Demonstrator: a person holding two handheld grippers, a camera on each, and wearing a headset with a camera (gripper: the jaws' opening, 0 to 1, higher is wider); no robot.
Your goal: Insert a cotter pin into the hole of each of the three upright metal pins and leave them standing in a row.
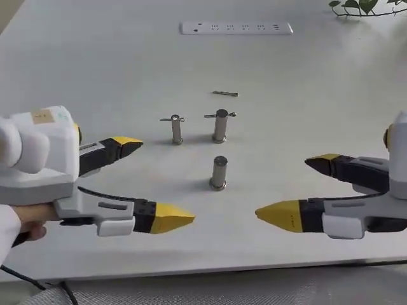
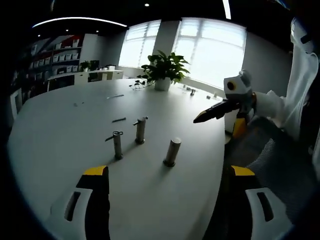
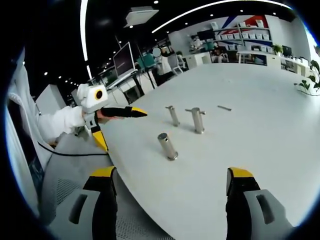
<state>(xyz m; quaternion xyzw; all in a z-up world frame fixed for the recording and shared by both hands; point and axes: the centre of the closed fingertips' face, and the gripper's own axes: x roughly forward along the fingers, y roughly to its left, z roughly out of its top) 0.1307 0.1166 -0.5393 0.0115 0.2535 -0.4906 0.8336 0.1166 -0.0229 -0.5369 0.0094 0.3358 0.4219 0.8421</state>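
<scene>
Standing between left gripper [image 1: 166,182] and right gripper [image 1: 281,188], fingers spread: bare metal pin [image 1: 219,173]; cotter pin [image 1: 225,94] beyond

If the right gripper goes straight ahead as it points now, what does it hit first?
Probably the bare metal pin, standing roughly centred ahead of the right gripper; height is uncertain.

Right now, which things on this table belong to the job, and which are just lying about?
Job: front pin, bare; left rear pin and right rear pin, both cottered; loose cotter pin; left hand-held gripper and right hand-held gripper, both open.
Lying about: power strip; plant.
</scene>
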